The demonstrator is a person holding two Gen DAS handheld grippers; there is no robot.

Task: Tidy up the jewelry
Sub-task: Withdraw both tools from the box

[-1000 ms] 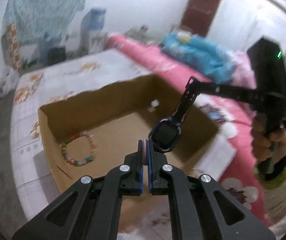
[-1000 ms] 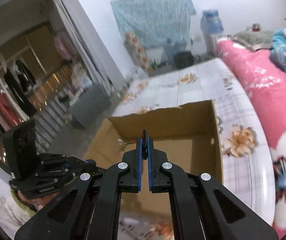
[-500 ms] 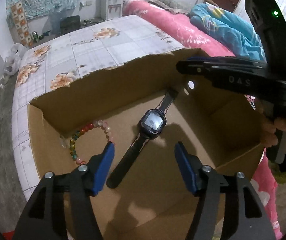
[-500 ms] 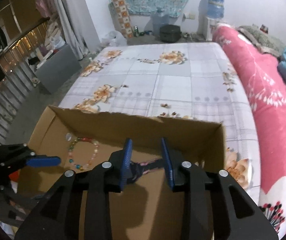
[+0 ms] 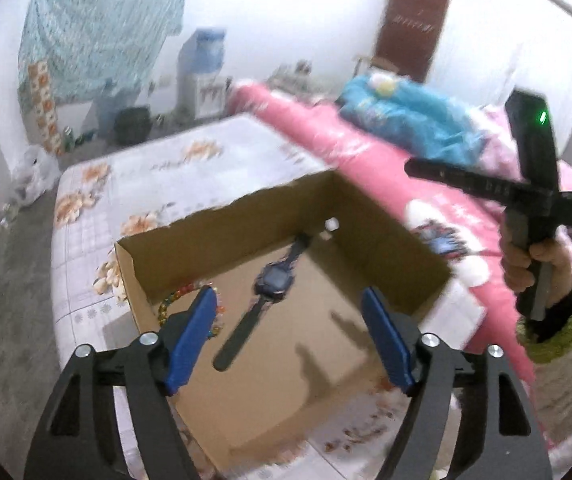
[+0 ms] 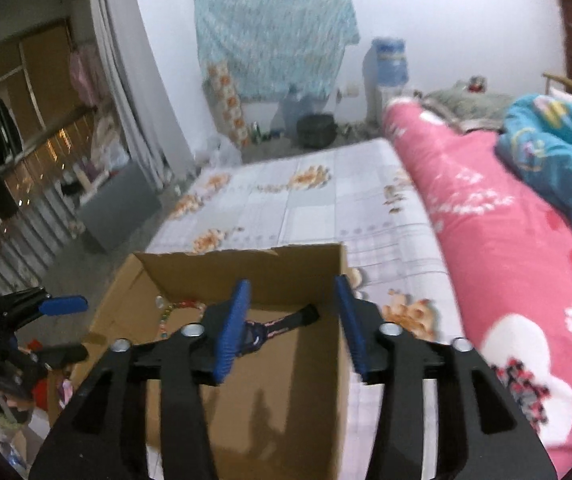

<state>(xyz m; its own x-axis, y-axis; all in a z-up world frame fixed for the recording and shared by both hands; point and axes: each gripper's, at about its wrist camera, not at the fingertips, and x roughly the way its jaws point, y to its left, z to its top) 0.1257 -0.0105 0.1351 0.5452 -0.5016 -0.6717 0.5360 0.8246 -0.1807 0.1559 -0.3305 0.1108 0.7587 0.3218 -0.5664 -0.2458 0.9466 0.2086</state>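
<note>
Landmark: box (image 5: 286,380), open-topped cardboard, on the floral sheet (image 5: 158,168).

Watch (image 5: 272,282) lies flat on the box floor, about mid-box, strap running toward the far wall; nothing touching it.

Bracelet (image 5: 170,300), beaded, also on the box floor, at the left wall, apart from the watch.

Left gripper (image 5: 290,332): above the box's near edge, jaws wide and opening, nothing between them.

Right gripper (image 6: 292,320): above the box's right side, jaws moderately wide and opening, empty. Hand (image 5: 534,268) grips its handle.
</note>
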